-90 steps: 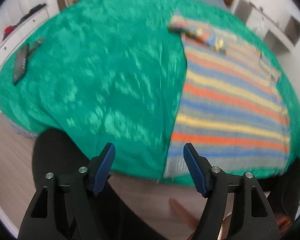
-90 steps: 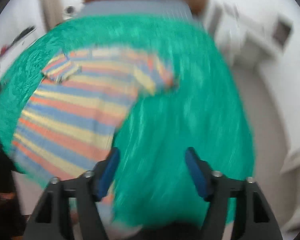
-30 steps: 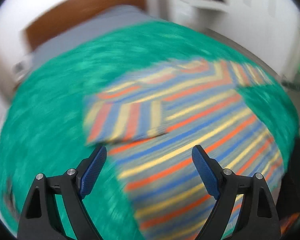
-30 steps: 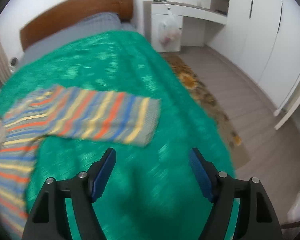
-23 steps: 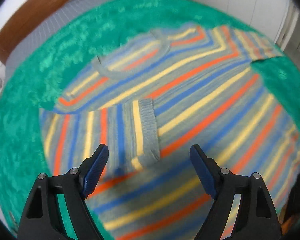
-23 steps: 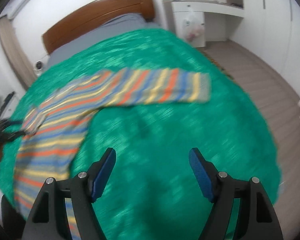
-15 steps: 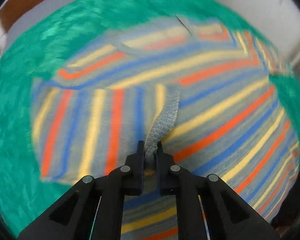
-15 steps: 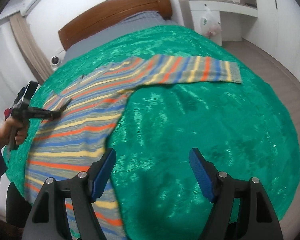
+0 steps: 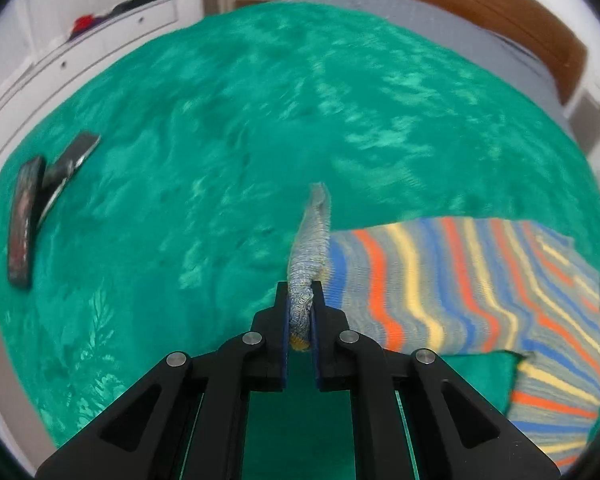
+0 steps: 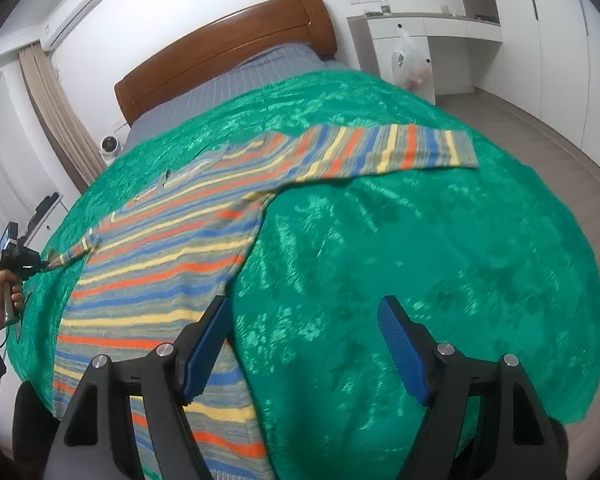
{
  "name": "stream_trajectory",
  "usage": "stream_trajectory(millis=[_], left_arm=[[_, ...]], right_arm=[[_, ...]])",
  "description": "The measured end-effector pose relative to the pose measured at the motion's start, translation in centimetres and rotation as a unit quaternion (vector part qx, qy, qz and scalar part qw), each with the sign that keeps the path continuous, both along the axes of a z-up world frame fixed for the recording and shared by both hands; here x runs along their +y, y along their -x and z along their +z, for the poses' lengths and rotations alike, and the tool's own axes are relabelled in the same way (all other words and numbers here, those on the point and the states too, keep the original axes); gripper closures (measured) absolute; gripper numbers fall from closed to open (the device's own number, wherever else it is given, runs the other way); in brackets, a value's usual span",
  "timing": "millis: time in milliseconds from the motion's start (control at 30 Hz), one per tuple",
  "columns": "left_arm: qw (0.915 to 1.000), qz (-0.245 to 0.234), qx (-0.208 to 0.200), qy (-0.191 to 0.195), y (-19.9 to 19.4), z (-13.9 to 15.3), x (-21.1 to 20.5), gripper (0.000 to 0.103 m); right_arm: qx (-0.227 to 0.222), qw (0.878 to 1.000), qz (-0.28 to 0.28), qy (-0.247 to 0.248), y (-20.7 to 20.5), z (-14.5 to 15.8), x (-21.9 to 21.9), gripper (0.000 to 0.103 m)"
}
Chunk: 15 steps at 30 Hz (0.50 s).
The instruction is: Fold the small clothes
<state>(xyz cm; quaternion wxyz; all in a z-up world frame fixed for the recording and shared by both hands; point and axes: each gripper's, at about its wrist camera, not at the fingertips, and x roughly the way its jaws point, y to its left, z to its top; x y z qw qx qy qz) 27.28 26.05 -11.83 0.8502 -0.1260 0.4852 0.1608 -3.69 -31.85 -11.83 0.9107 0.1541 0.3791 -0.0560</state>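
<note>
Striped sweater [image 10: 172,256] is spread on green blanket [image 10: 420,240], left cuff [image 9: 310,248] clamped in left gripper [image 9: 301,312]; right gripper [image 10: 304,344] hovers agape, empty. Sleeve should be drawn taut, laid flat, unbunched.

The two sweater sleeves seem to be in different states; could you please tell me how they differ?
The left sleeve is pinched at its cuff in the shut left gripper and drawn outward; the right sleeve lies flat and free on the green bedspread, far ahead of the open right gripper. Both carry the same orange, yellow and blue stripes.
</note>
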Motion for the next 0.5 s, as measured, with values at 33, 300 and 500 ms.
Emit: stream_trajectory(millis=[33, 300, 500], left_arm=[[1.0000, 0.007, 0.000, -0.002, 0.1, -0.5, -0.1, 0.097], [0.9991, 0.035, 0.019, -0.018, -1.1, -3.1, 0.4, 0.097], [0.9983, 0.052, 0.022, 0.010, -0.5, -4.6, 1.9, 0.097]], right_arm=[[0.001, 1.000, 0.001, 0.002, 0.1, -0.2, 0.3, 0.028], [0.008, 1.000, -0.004, 0.012, 0.3, -1.2, 0.9, 0.028], [0.011, 1.000, -0.018, 0.018, 0.4, -1.3, 0.5, 0.028]])
